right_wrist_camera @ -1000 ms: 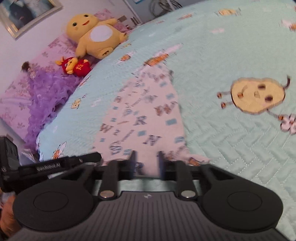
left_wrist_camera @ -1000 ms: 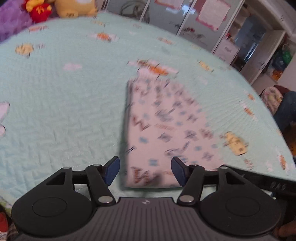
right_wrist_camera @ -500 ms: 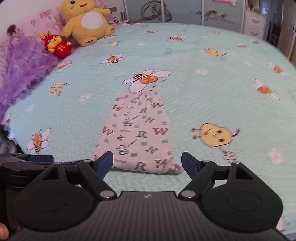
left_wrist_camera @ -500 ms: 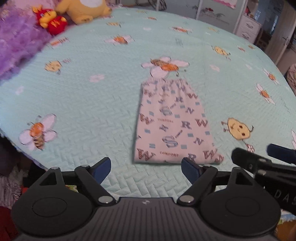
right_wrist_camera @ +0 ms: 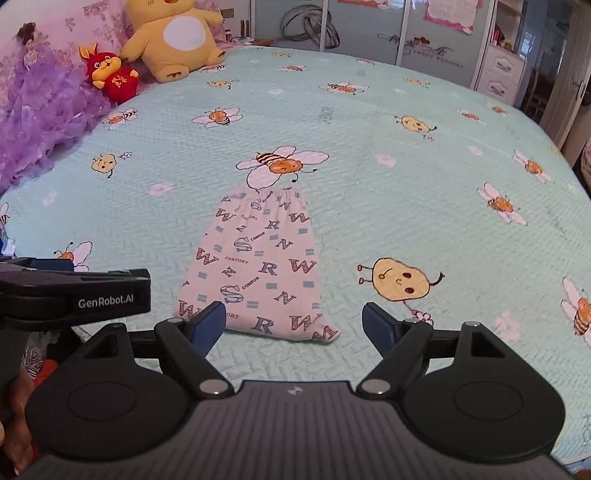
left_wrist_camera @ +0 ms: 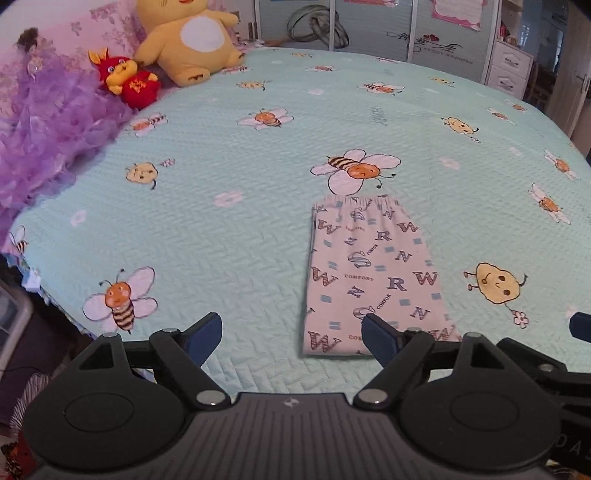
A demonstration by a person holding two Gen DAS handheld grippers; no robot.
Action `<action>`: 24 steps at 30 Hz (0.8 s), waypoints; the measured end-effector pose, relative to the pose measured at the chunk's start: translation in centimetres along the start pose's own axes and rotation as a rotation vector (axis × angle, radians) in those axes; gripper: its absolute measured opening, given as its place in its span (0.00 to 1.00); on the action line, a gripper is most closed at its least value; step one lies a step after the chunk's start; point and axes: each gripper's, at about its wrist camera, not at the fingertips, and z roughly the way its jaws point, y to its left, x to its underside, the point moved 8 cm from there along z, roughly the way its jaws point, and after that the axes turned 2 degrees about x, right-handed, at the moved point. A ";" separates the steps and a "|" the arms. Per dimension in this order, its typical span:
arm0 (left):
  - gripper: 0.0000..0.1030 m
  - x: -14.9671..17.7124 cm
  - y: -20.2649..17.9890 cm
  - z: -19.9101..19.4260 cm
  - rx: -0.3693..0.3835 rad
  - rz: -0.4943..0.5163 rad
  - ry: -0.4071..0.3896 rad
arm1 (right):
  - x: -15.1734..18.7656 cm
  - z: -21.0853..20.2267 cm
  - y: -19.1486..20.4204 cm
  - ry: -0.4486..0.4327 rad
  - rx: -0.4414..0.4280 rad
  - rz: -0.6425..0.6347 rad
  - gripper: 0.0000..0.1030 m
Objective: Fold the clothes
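A pair of pale pink trousers printed with letters [left_wrist_camera: 373,273] [right_wrist_camera: 258,262] lies folded in a long flat strip on the mint bee-print bedspread [left_wrist_camera: 229,229] [right_wrist_camera: 424,206], waistband at the far end. My left gripper [left_wrist_camera: 291,334] hangs open above the bed's near edge, to the left of the trousers' near end. My right gripper [right_wrist_camera: 293,321] is open too, raised over the near hem, with nothing between its fingers. The left gripper's body shows at the left edge of the right wrist view.
A big yellow plush toy [left_wrist_camera: 188,37] and a small red one [left_wrist_camera: 127,77] sit at the bed's far left, beside a purple frilly cushion [left_wrist_camera: 44,122]. Wardrobe doors [left_wrist_camera: 388,26] and white drawers [left_wrist_camera: 508,66] stand beyond the bed.
Both grippers let go of the trousers' near end, opened wide and drew back and up from the bed. The folded trousers stay flat where they were laid.
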 end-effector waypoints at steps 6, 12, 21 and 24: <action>0.85 0.4 -0.4 0.3 -0.021 0.025 0.018 | 0.2 0.6 -0.5 0.013 -0.013 0.050 0.78; 0.86 0.3 -0.6 -0.1 0.012 0.002 0.001 | 0.7 1.4 -0.4 0.041 -0.008 0.053 0.78; 0.87 -0.2 -0.5 -0.3 0.018 -0.008 -0.020 | 0.6 2.2 -0.2 0.056 -0.007 0.044 0.78; 0.87 -0.2 -0.5 -0.3 0.010 0.001 -0.024 | 0.7 2.6 -0.2 0.070 -0.012 0.053 0.78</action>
